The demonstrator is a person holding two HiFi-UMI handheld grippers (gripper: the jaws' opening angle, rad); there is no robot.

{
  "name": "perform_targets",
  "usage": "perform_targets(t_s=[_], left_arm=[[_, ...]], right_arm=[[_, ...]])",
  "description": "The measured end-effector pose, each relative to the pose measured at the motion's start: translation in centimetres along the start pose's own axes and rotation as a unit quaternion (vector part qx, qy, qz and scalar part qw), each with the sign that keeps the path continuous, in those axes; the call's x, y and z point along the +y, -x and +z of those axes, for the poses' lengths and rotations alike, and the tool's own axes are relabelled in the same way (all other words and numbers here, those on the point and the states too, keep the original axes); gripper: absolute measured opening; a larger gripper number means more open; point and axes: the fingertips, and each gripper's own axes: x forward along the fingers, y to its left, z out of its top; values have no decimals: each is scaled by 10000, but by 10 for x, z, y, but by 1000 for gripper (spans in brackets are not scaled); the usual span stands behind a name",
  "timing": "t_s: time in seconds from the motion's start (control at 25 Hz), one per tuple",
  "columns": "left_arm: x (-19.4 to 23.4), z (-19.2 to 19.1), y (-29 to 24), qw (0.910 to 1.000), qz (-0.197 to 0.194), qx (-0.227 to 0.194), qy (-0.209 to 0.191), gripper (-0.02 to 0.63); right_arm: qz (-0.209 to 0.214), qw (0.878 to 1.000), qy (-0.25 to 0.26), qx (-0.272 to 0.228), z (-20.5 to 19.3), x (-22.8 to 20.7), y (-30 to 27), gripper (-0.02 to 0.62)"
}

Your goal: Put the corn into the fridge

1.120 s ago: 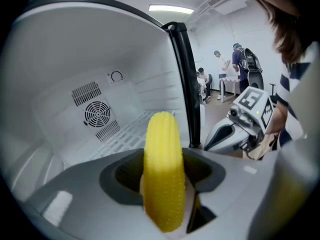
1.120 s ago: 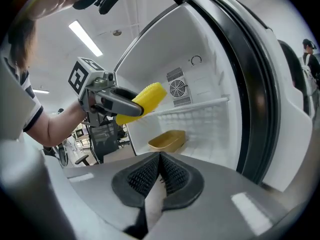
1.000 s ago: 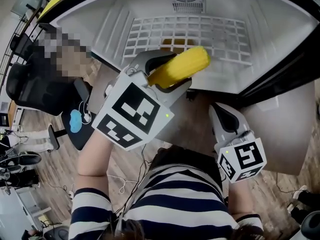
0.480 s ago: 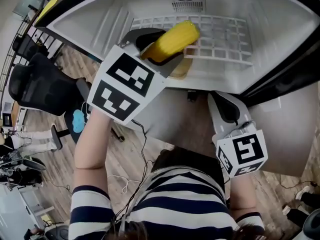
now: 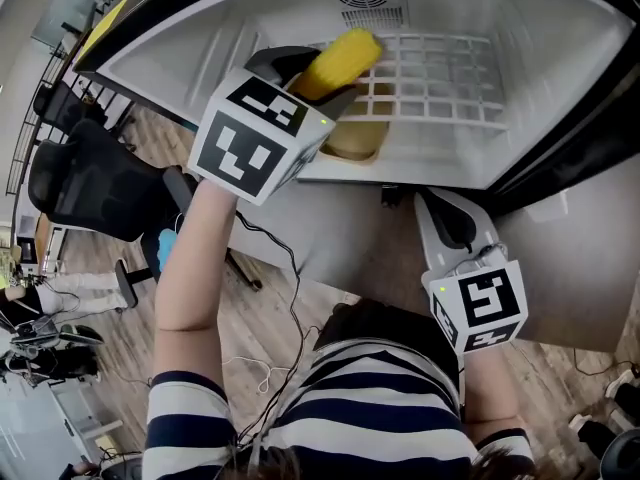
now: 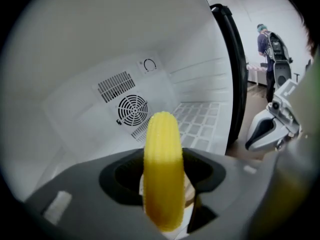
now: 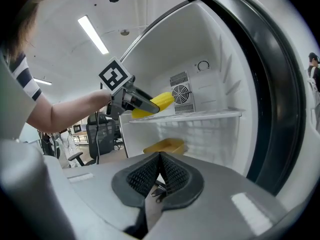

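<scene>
A yellow corn cob (image 5: 335, 60) sticks out of my left gripper (image 5: 312, 76), which is shut on it and reaches into the open white fridge (image 5: 560, 38), above the wire shelf (image 5: 440, 68). In the left gripper view the corn (image 6: 163, 169) points at the fridge's back wall with its round fan grille (image 6: 132, 109). The right gripper view shows the corn (image 7: 159, 103) held over the shelf (image 7: 210, 115). My right gripper (image 5: 448, 213) hangs lower, outside the fridge front, jaws shut with nothing between them (image 7: 159, 176).
A yellow tray (image 5: 358, 140) lies on the level under the wire shelf, also in the right gripper view as the tray (image 7: 164, 146). The black door seal (image 6: 235, 74) frames the fridge's right side. Office chairs (image 5: 90, 183) stand at the left; a person (image 6: 266, 46) stands far off.
My left gripper has carried the corn up and deeper into the fridge, over the wire shelf. The right gripper has stayed almost still.
</scene>
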Motion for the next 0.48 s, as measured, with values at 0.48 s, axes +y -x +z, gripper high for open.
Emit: perform_targets(t_s=[0.48], left_arm=[[16, -20, -14, 9989, -62, 334, 313, 0]], right_arm=[[-31, 9999, -109, 68, -9, -3, -2, -8]])
